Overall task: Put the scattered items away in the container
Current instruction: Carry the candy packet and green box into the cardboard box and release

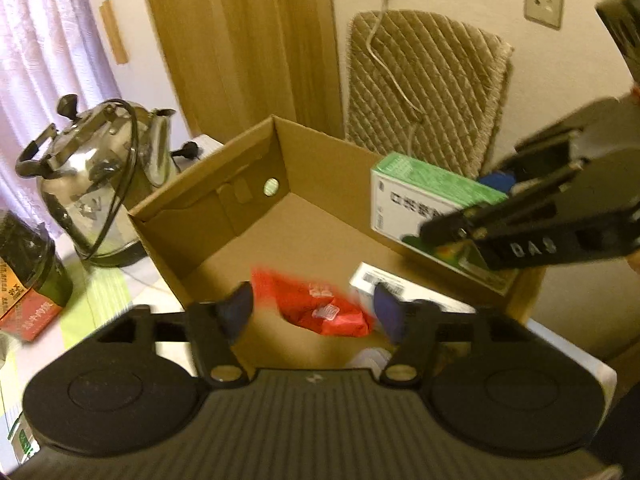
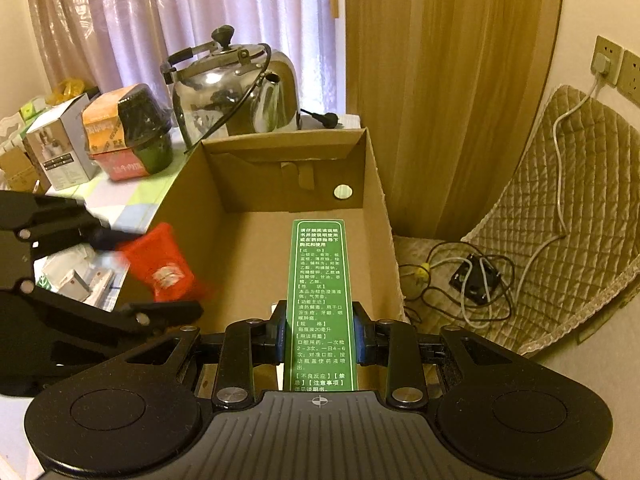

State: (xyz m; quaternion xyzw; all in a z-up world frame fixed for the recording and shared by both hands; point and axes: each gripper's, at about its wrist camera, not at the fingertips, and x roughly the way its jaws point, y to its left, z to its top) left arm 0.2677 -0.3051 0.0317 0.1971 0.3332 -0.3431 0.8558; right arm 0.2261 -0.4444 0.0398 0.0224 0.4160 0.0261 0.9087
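An open cardboard box (image 1: 224,200) (image 2: 280,176) stands on the table. My left gripper (image 1: 312,310) is open above its near end. A red packet (image 1: 320,304) (image 2: 164,264) shows blurred just beyond the blue pads, apart from them, over the box floor. Beside the right pad a white box with a barcode (image 1: 384,284) seems to lie inside the cardboard box. My right gripper (image 2: 320,336) (image 1: 460,232) is shut on a long green and white box (image 2: 320,272) (image 1: 420,188), held over the cardboard box's right side.
A steel kettle (image 1: 96,176) (image 2: 236,88) and a dark jar (image 1: 28,264) (image 2: 128,132) stand left of the box. Small cartons (image 2: 60,152) and white packets (image 2: 80,276) lie further left. A quilted mat (image 2: 560,200) and cables (image 2: 472,280) are on the right.
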